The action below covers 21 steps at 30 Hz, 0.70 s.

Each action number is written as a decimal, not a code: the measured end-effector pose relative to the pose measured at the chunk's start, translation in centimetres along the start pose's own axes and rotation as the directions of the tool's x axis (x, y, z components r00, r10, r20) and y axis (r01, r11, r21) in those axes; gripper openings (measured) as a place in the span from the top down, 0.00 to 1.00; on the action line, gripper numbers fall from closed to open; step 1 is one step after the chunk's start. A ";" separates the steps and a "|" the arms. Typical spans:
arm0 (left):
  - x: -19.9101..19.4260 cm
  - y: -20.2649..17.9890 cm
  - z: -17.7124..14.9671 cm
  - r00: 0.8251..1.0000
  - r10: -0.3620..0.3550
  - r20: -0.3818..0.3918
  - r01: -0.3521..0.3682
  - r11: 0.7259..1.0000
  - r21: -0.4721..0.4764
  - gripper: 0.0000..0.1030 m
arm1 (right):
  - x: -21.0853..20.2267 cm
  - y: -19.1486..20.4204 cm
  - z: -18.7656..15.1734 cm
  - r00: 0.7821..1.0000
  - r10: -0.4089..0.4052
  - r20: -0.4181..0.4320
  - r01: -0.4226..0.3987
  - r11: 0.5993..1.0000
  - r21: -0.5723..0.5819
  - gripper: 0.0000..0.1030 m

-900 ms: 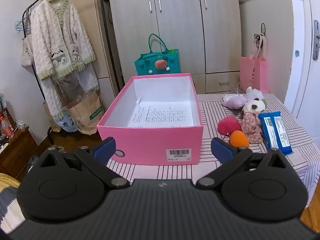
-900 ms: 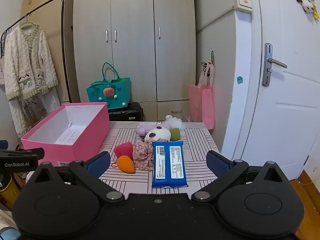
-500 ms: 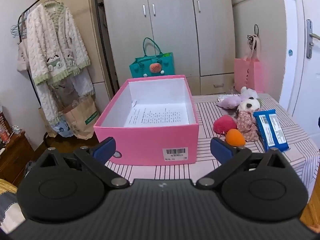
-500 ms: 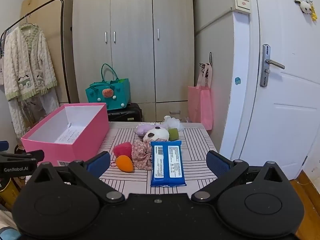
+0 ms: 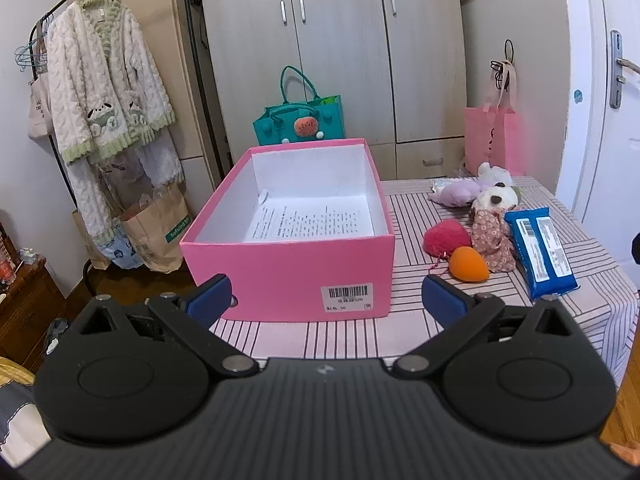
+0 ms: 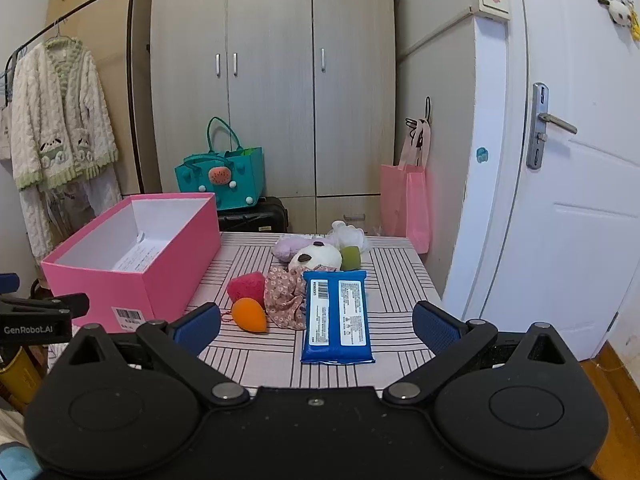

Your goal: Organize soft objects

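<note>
An open pink box with a printed sheet inside stands on the left of the striped table. To its right lie soft things: an orange sponge, a red puff, a floral cloth, a blue wipes pack, a white plush, a purple plush and a green sponge. My left gripper hovers open before the box. My right gripper hovers open before the wipes pack, empty.
A wardrobe stands behind the table, with a teal bag and a pink bag before it. A clothes rack with a fluffy robe is at the left. A white door is at the right.
Both grippers have drawn back a little from the table, so the box and the soft things look slightly farther off. Both stay open and nothing on the table has moved.
</note>
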State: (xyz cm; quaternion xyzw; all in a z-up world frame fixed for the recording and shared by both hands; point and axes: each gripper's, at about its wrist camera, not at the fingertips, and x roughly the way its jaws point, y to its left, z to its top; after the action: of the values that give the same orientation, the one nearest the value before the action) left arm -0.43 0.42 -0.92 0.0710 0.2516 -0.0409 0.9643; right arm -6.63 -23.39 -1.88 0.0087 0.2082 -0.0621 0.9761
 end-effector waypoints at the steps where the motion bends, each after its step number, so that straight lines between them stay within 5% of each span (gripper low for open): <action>1: 0.0 -0.1 0.0 1.000 -0.005 -0.008 0.005 1.000 0.002 0.00 | -0.1 0.1 0.0 1.000 -0.003 0.002 0.003 1.000 -0.006 0.00; 21: -0.6 -0.1 -0.3 0.999 -0.035 0.003 0.035 0.999 -0.012 0.00 | 0.3 -0.3 -0.5 1.000 -0.022 0.004 0.022 1.000 0.007 0.00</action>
State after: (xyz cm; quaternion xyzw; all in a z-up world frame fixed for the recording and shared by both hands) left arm -1.04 0.38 -0.88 0.0609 0.2519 -0.0562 0.9642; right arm -6.61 -23.75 -2.47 0.0097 0.2062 -0.0735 0.9757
